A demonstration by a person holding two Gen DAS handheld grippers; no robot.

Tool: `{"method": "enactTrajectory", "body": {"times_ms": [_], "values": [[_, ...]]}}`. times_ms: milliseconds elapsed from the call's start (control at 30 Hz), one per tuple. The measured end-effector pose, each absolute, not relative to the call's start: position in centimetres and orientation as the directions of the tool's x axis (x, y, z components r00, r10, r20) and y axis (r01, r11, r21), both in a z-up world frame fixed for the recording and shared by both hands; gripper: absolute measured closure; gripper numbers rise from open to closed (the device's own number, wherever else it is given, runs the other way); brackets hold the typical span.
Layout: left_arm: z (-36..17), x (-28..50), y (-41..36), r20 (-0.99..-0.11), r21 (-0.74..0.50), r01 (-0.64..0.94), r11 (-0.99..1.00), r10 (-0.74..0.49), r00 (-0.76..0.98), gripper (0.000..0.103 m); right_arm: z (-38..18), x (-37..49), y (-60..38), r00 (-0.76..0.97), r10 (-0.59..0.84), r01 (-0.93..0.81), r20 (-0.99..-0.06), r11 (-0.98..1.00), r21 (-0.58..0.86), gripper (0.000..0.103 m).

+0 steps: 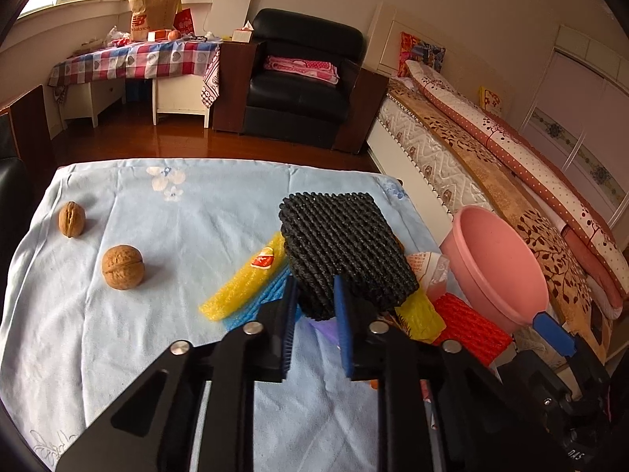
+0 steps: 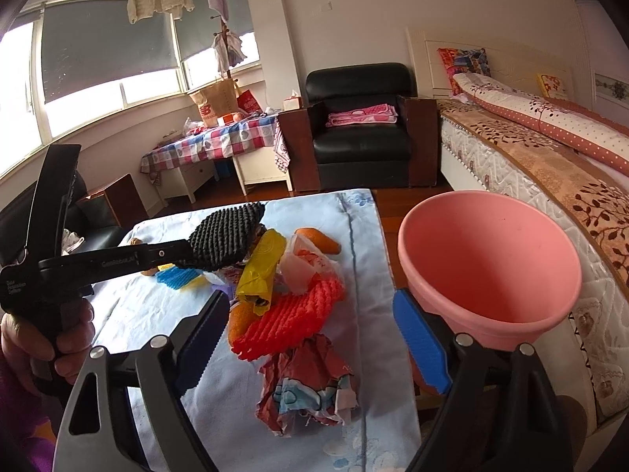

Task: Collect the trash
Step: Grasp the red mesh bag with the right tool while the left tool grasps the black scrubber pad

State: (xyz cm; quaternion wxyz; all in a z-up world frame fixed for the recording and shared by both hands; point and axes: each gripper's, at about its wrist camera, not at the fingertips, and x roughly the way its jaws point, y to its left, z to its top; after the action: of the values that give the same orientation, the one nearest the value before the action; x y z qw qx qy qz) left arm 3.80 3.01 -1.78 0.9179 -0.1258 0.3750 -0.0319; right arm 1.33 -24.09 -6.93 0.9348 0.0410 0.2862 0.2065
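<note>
A bedroom with cream walls [image 2: 354,8] and a glossy reddish wood floor [image 1: 165,141]. Daylight enters through a bay window [image 2: 110,59] — its dark blinds partly lowered. A black leather armchair [image 1: 302,78] stands between a table under a checked cloth [image 1: 137,59] and a bed [image 2: 530,157] with patterned quilts.

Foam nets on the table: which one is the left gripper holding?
The black foam net, pinched between the left gripper's jaws and lifted. The red, yellow and blue ones lie loose on the cloth.

Bare cloth [image 1: 177,244] (two walnuts [image 1: 122,267]) left of pile [image 2: 291,306]
</note>
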Motion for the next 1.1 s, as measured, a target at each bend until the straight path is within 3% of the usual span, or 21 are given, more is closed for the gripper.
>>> {"method": "enactTrajectory", "body": {"times_ms": [367, 700, 1100], "values": [[-1.1, 3.0, 3.7, -0.657, -0.279, -0.035, 0.96, -0.164, 0.736, 0.094, -8.3, 3.7, -23.8, 0.651, 0.486, -0.386, -0.583, 0.873, 0.297, 0.047], [-0.1, 1.9, 4.0, -0.629, -0.279, -0.002, 0.96, -0.181, 0.756, 0.094, -8.7, 4.4, -23.6, 0.628, 0.484, -0.374, -0.609, 0.874, 0.31, 0.09], [2.1, 1.3, 2.3, -0.584, -0.27, 0.057, 0.961, -0.211, 0.784, 0.094, -5.8, 2.9, -25.2, 0.684, 0.498, -0.383, -0.532, 0.867, 0.319, 0.093]]}}
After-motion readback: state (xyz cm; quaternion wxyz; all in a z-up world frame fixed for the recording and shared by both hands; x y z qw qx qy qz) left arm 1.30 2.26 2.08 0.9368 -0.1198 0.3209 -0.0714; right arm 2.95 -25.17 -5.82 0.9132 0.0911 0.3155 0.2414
